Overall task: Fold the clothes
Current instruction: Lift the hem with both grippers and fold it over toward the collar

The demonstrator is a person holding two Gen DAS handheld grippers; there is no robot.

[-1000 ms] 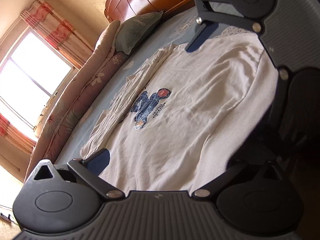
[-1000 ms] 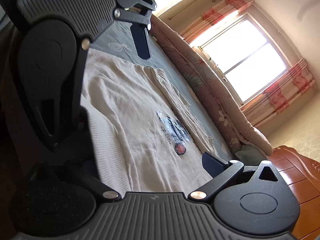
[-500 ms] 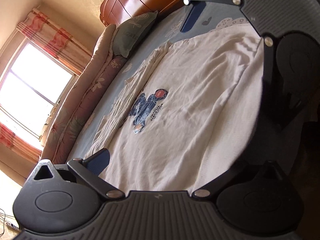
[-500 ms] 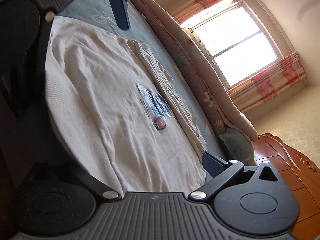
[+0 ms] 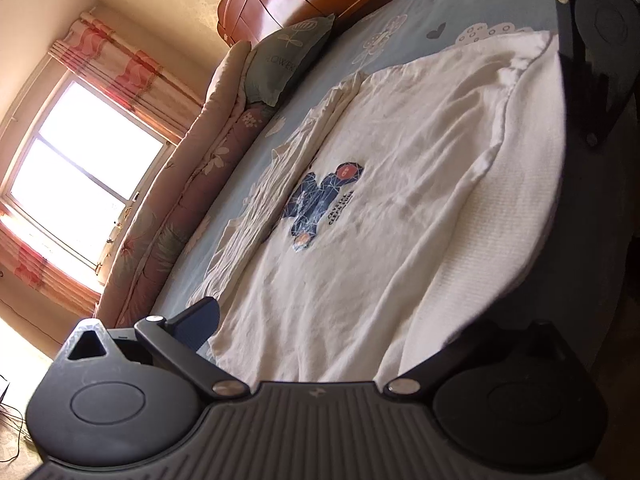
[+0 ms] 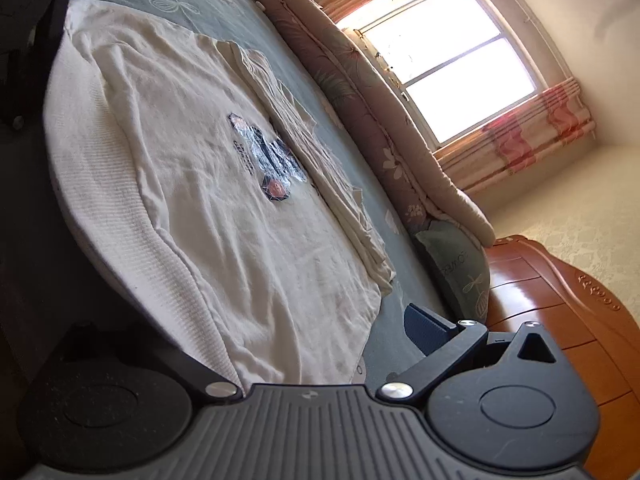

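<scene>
Lying flat on the bed [image 5: 400,24]: one cream sweater [image 5: 380,216], chest print [image 5: 324,200] facing up, spread along the near edge of the mattress with its near side hanging slightly over that edge.

Item, far sleeve [image 5: 280,184]: already turned in and lying bunched along the sweater's far side, toward the rolled quilt [image 5: 192,184].

Item, near sleeve [image 5: 512,208]: ribbed knit, lying along the near edge of the bed; whether it is yet folded in cannot be told.

Item, left gripper [image 5: 320,344]: fingers released and spread wide, empty, poised at one end of the sweater; which end cannot be told with certainty.

Item, right gripper [image 6: 304,344]: fingers likewise spread wide and empty, at the opposite end of the sweater near the pillow [image 6: 456,268] and the wooden headboard [image 6: 560,300]. One finger of each gripper shows in the other's view, so the two stand well apart, one at either end of the garment.

Surroundings: window [image 5: 76,176] with patterned curtains, beyond the far edge of the bed.

Condition of task, as judged: early. The sweater is laid out and smoothed, one sleeve tucked; the body has no crosswise fold. Remaining: near side brought in, then the ends folded together into a compact stack. Neither gripper is touching cloth, so a fresh hold must come first.
</scene>
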